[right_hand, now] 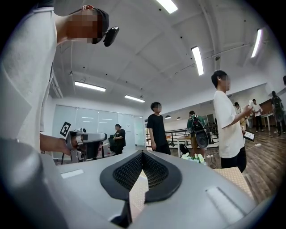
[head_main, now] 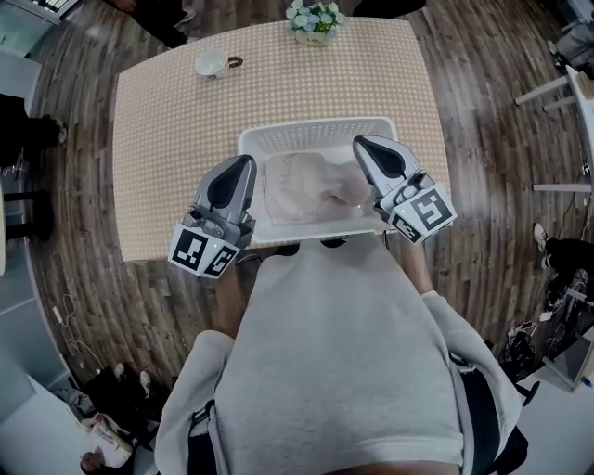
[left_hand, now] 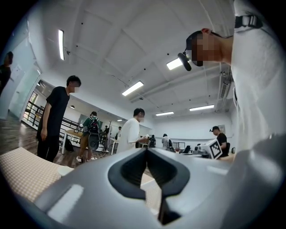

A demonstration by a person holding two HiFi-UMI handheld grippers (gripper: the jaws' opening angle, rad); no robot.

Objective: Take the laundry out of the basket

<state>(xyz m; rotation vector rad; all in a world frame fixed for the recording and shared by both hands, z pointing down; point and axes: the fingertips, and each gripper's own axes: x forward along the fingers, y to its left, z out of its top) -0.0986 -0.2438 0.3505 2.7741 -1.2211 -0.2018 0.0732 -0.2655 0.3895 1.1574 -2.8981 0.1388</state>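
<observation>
A white slatted laundry basket [head_main: 316, 127] stands on the table near its front edge. Pale beige laundry [head_main: 311, 186] lies crumpled inside it. My left gripper [head_main: 246, 163] hovers at the basket's left side, shut with nothing between its jaws. My right gripper [head_main: 364, 144] hovers over the basket's right side, also shut and empty. In the left gripper view the jaws [left_hand: 146, 150] meet at their tips and point out into the room. The right gripper view shows the same, with the tips [right_hand: 142, 153] closed together. Neither gripper touches the laundry.
The table [head_main: 167, 139] wears a tan checked cloth. A white cup [head_main: 212, 63] sits at its far left and a small flower pot [head_main: 314, 20] at the far edge. Several people stand in the room beyond. Wooden floor surrounds the table.
</observation>
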